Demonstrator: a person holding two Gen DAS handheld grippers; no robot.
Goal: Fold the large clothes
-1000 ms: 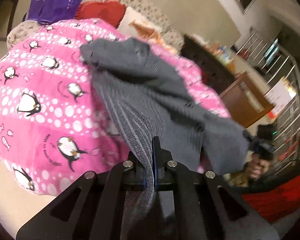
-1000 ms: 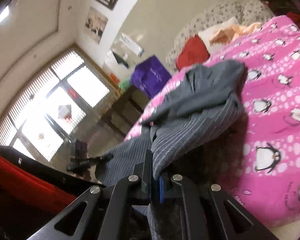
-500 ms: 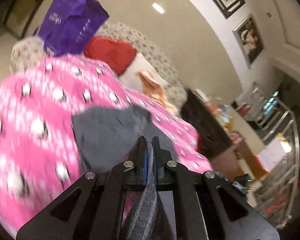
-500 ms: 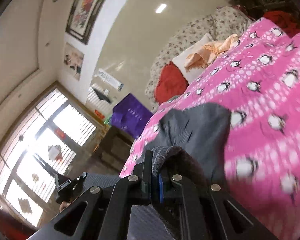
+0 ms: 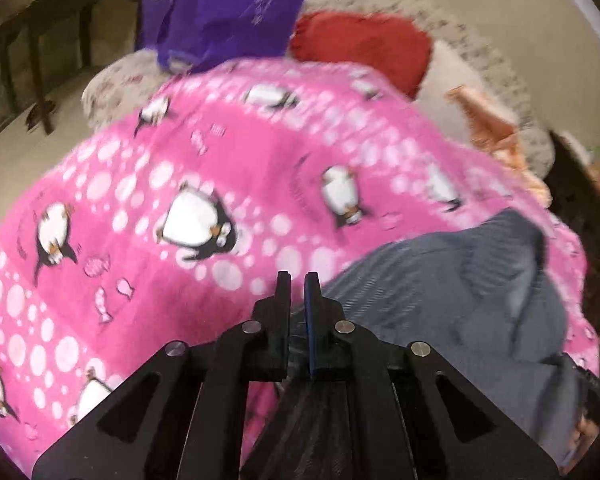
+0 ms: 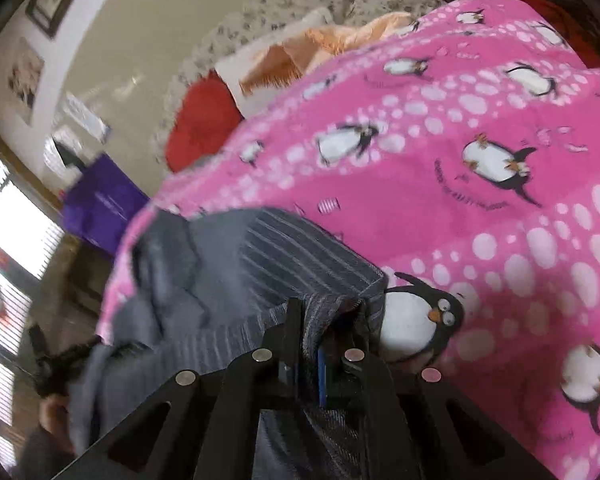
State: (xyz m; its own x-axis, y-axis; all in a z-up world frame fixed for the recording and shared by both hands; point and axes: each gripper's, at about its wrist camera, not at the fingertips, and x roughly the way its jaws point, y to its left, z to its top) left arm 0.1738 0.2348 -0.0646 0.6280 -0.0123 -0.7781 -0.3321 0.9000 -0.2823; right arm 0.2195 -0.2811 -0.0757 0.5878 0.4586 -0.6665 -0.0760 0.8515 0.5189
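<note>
Both claws are clamped on the grey garment (image 5: 452, 292) — left claw (image 5: 297, 280), right claw (image 6: 326, 312). It lies on the pink blanket (image 5: 260, 152); a purple bag (image 5: 220, 4) stands far off — contents unseen.

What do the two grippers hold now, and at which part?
Both hold the grey striped knitted garment: the left gripper and right gripper each pinch its edge.

Both wrist cams angled down, close over pink penguin blanket (image 5: 148, 184); shared: grey garment (image 6: 228, 264).
</note>
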